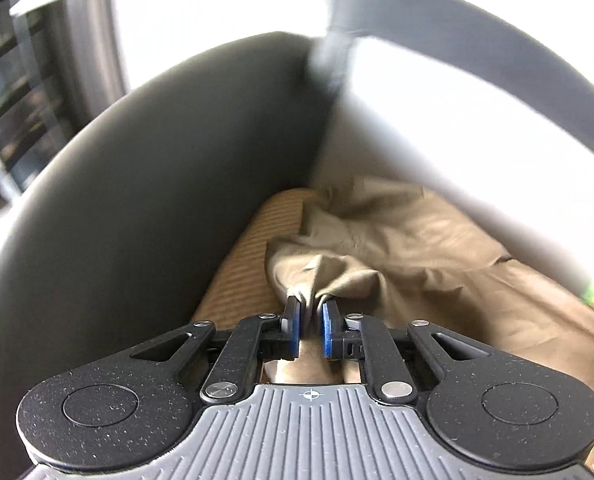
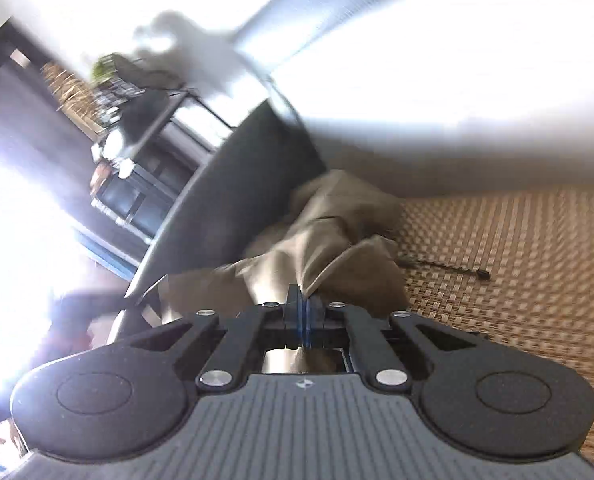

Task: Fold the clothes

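- A woven mat (image 2: 517,240) in a tan basket-weave pattern carries everything; in the left wrist view it (image 1: 237,272) shows as a ribbed tan strip.
- A crumpled khaki garment (image 2: 329,240) lies on it, bunched into folds, spreading wide across the left wrist view (image 1: 397,248).
- A thin dark rod (image 2: 449,268) with a small knob at one end lies flat on the weave, just beside the garment.
- A dark curved backrest (image 1: 137,200) borders the mat.
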### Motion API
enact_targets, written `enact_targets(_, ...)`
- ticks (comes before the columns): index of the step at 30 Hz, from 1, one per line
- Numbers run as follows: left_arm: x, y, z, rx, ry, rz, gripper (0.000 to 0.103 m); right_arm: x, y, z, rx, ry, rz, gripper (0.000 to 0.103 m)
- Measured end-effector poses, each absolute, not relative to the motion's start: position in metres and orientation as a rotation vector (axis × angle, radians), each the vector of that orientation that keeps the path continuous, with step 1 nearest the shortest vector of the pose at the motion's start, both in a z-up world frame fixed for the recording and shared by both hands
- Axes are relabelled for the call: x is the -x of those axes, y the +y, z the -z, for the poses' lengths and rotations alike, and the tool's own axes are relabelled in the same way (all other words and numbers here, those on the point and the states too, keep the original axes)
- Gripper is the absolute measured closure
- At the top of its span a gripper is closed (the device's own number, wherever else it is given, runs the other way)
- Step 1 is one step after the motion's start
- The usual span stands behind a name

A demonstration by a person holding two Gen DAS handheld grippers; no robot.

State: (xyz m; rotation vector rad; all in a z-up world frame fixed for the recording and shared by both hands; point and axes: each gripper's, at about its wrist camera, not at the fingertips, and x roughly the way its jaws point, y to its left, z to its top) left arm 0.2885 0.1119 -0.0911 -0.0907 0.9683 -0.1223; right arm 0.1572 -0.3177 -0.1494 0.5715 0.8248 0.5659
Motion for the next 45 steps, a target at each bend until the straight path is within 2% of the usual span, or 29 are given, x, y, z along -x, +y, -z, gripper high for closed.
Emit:
enact_targets(5,-0.276,0.077,0.099,0.021,0.999,0.227,0.098,-0.075,-0.301,0.093,-0.302,0.822,-0.572,0.101)
enact_targets(10,-0.266,0.071,0.162,-0.067,1.177,0.191,0.097,-0.03,-0.231,0.169,-0.174,1.037,-0.613,0.101)
enact_targets(11,-0.263,0.068,0.163,-0.077,1.189,0.202,0.097,-0.028,-0.22,0.19,-0.194,1.068,-0.6,0.098)
enact_targets(12,-0.26,0.064,0.163,-0.085,1.201,0.214,0.092,-0.026,-0.21,0.208,-0.211,1.09,-0.581,0.096)
enact_targets(13,-0.257,0.059,0.157,-0.086,1.2,0.246,0.074,-0.025,-0.204,0.222,-0.244,1.1,-0.547,0.095)
enact_targets(14,-0.253,0.054,0.15,-0.086,1.199,0.278,0.074,-0.025,-0.201,0.226,-0.287,1.097,-0.523,0.086)
enact_targets(15,-0.25,0.048,0.143,-0.087,1.198,0.312,0.064,-0.025,-0.201,0.228,-0.331,1.089,-0.509,0.08)
enact_targets(16,-0.249,0.037,0.137,-0.094,1.195,0.361,0.058,-0.023,-0.203,0.224,-0.36,1.071,-0.509,0.068)
enact_targets(17,-0.247,0.025,0.131,-0.101,1.192,0.41,0.055,-0.021,-0.207,0.217,-0.381,1.047,-0.517,0.055)
enact_targets(18,-0.246,0.013,0.126,-0.109,1.189,0.458,0.049,-0.017,-0.212,0.21,-0.39,1.021,-0.526,0.048)
enact_targets(19,-0.244,-0.004,0.124,-0.127,1.185,0.499,0.044,-0.012,-0.22,0.203,-0.384,1.0,-0.522,0.047)
enact_targets(25,-0.216,-0.116,0.124,-0.305,1.174,0.715,0.036,0.006,-0.283,0.184,-0.41,0.956,-0.354,0.045)
enact_targets(31,-0.197,-0.205,0.15,-0.506,1.161,0.702,0.036,0.026,-0.33,0.196,-0.465,0.957,-0.179,0.045)
enact_targets(36,-0.21,-0.235,0.19,-0.587,1.227,0.622,0.036,0.032,-0.345,0.213,-0.479,0.977,-0.156,0.041)
enact_targets(38,-0.214,-0.245,0.208,-0.643,1.244,0.602,0.037,0.035,-0.349,0.218,-0.481,0.984,-0.152,0.04)
enact_targets(39,-0.214,-0.247,0.213,-0.67,1.241,0.596,0.066,0.037,-0.351,0.221,-0.482,0.988,-0.151,0.04)
enact_targets(40,-0.216,-0.246,0.215,-0.691,1.23,0.591,0.086,0.038,-0.353,0.224,-0.482,0.992,-0.149,0.04)
enact_targets(41,-0.221,-0.24,0.213,-0.652,1.228,0.592,0.089,0.039,-0.355,0.226,-0.483,0.996,-0.148,0.04)
enact_targets(42,-0.225,-0.234,0.21,-0.612,1.224,0.592,0.095,0.041,-0.357,0.229,-0.484,1.0,-0.146,0.04)
enact_targets(45,-0.237,-0.198,0.18,-0.479,1.173,0.536,0.098,0.042,-0.362,0.236,-0.482,1.009,-0.148,0.039)
